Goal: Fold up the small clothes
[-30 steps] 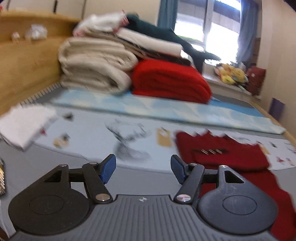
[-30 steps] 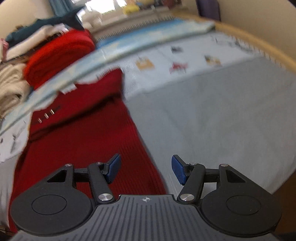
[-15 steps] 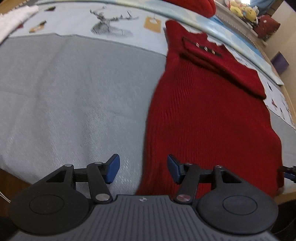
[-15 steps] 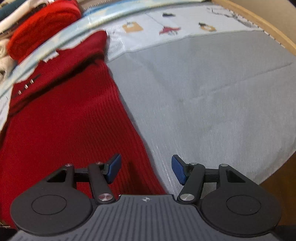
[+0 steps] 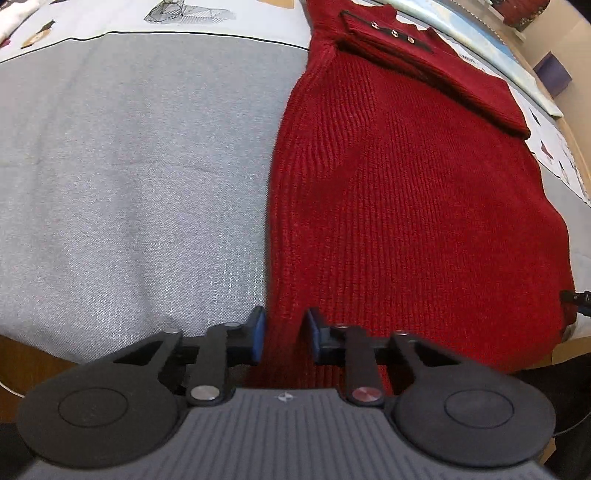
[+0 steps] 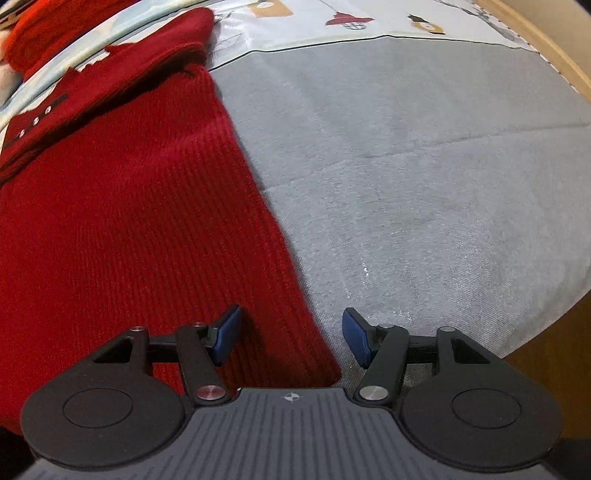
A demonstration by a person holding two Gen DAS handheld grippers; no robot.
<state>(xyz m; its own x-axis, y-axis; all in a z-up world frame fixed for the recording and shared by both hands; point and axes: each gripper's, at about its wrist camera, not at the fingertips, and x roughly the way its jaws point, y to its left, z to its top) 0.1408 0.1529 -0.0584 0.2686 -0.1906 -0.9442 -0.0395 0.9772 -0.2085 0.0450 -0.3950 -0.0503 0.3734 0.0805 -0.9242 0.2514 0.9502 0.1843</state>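
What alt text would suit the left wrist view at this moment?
The left gripper is closing its blue-padded jaws around the near left edge of a dark red ribbed knit garment lying flat on a grey bedsheet. A folded sleeve with three small metal buttons lies across its far end.

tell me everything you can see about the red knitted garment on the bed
The dark red rib-knit garment lies flat on a grey bedcover, its hem at the near edge. A sleeve is folded across the top; its cuff carries three small metal buttons. The left gripper straddles the garment's near left corner with jaws closing, and the pads appear to pinch the knit. The right gripper is closing around the near right corner, which lies between the jaws without the pads touching it.
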